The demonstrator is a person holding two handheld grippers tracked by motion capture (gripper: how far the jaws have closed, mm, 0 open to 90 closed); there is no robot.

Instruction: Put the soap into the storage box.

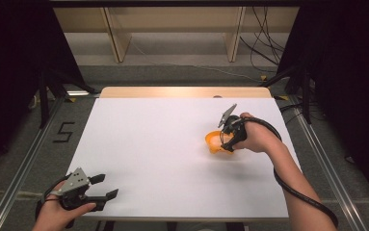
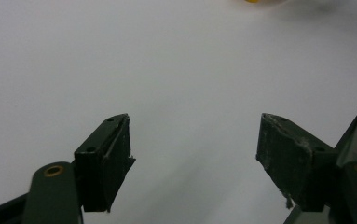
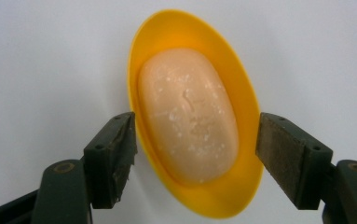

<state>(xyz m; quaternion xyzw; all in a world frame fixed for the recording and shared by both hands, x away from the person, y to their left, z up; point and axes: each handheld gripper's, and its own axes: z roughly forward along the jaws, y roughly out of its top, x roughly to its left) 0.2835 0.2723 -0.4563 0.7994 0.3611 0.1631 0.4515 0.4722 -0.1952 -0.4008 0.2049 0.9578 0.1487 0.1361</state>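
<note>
The left hand-held gripper (image 1: 103,186) hovers at the near left corner of the white worktop (image 1: 163,144), jaws apart and holding nothing. Farther off at the right, the right hand-held gripper (image 3: 195,140) has its jaws apart on either side of a yellow oval dish (image 3: 241,112), each touching or just beside its rim, with a pale bar of soap (image 3: 188,114) lying in the dish. Bare worktop lies open between the two and on to the far edge.

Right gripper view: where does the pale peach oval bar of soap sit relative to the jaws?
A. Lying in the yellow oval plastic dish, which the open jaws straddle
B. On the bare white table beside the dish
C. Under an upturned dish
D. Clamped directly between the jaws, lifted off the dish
A: the pale peach oval bar of soap lies inside the yellow oval plastic dish, with the right gripper jaws open at either side of the dish's rim.
</note>
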